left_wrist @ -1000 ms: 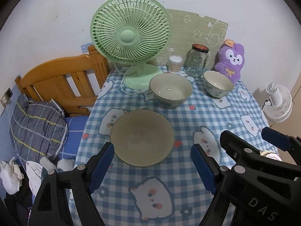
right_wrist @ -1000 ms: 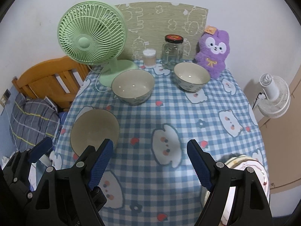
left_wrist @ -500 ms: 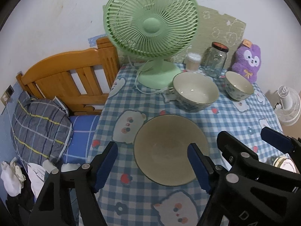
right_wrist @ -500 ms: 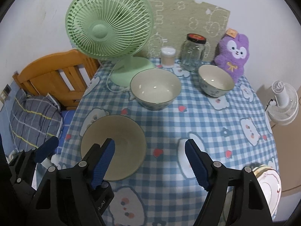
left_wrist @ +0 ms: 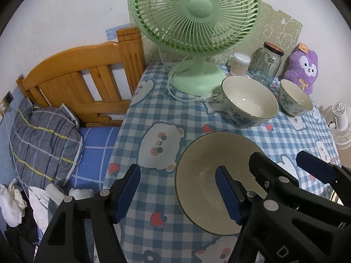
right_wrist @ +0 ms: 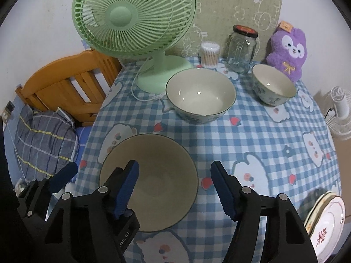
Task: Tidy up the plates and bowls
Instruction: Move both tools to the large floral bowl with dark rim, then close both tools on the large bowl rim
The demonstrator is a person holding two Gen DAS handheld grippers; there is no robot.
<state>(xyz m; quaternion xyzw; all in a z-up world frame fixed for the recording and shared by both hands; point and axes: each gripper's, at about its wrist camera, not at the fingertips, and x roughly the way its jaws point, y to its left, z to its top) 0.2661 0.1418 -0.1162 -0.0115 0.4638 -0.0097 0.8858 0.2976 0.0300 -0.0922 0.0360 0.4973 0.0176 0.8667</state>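
Grippers both nearer the tan bowl [right_wrist: 151,182] than 1 s ago, fan looms larger. Left gripper [left_wrist: 177,192] spread wide, holding nothing, its right pad over the tan bowl's left rim. Right gripper [right_wrist: 174,187] spread too, straddling the bowl's right rim, nothing pinched. Letters "DA" partly readable on the right gripper body, "ot.AI" on the left one. Plate stack [right_wrist: 326,223] right of the tan bowl at table edge, red character on top plate. Behind the tan bowl: large patterned bowl [right_wrist: 200,95], farther right small bowl [right_wrist: 273,87], then green fan [right_wrist: 133,19], glass jar [right_wrist: 241,50], purple plush [right_wrist: 287,52] at the back
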